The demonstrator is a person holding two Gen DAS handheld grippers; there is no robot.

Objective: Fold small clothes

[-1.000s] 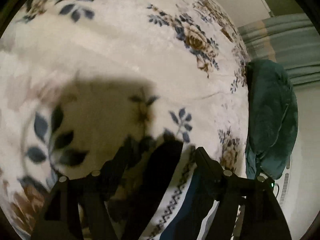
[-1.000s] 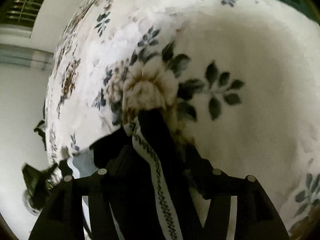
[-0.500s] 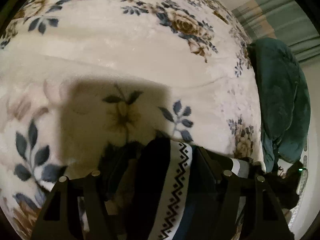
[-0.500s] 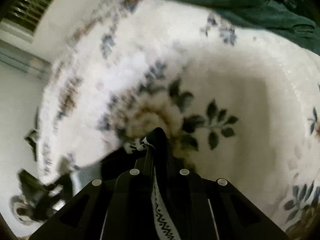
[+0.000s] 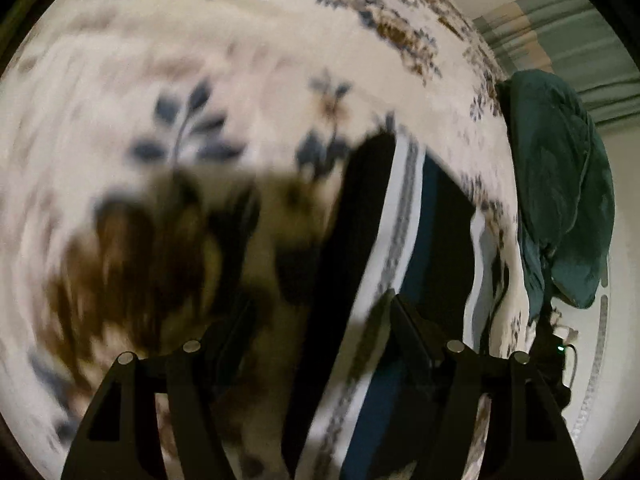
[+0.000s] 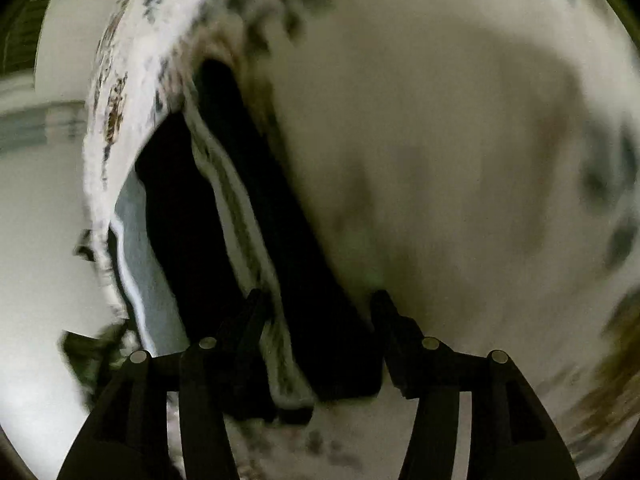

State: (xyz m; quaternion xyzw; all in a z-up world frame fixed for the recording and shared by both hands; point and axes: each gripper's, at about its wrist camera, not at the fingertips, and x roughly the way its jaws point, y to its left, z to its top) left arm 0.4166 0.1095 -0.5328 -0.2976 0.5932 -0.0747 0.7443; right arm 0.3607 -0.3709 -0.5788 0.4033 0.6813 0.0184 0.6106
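A bed, covered by a cream floral blanket (image 5: 248, 80), fills both blurred views. On it lies the small garment (image 5: 360, 240), dark with a white patterned band and a blue panel, stretched long: in both wrist views its long axis runs from between the fingers up and away along the blanket. A teal cloth (image 5: 560, 200) is heaped at the bed's far edge. The left tool (image 5: 316, 312) stands partly open astride the garment. The right tool (image 6: 316, 300) has just been opening; its jaws stand apart with the garment lying between them, unpinched.
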